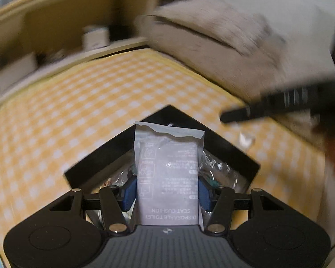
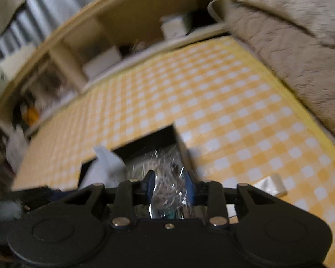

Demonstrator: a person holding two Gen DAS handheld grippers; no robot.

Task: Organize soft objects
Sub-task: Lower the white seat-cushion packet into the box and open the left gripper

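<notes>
My left gripper (image 1: 167, 185) is shut on a grey packet (image 1: 167, 156) printed "disposable toilet seat cushion". It holds the packet upright over an open black box (image 1: 96, 158) on the yellow checked tablecloth. Crinkly clear plastic (image 1: 218, 169) lies in the box behind the packet. In the right wrist view, my right gripper (image 2: 169, 183) has its blue pads (image 2: 150, 182) pressed on a crinkly clear plastic packet (image 2: 167, 194) above the same black box (image 2: 149, 140). The grey packet (image 2: 105, 165) shows white and blurred at the box's left. A blurred black gripper finger (image 1: 256, 109) reaches in from the right in the left wrist view.
A beige plush blanket (image 2: 290, 51) is heaped along the table's right side. A wooden shelf (image 2: 114, 22) holding white boxes runs along the back. A small white folded item (image 2: 272, 185) lies on the cloth (image 2: 212, 93) right of the box.
</notes>
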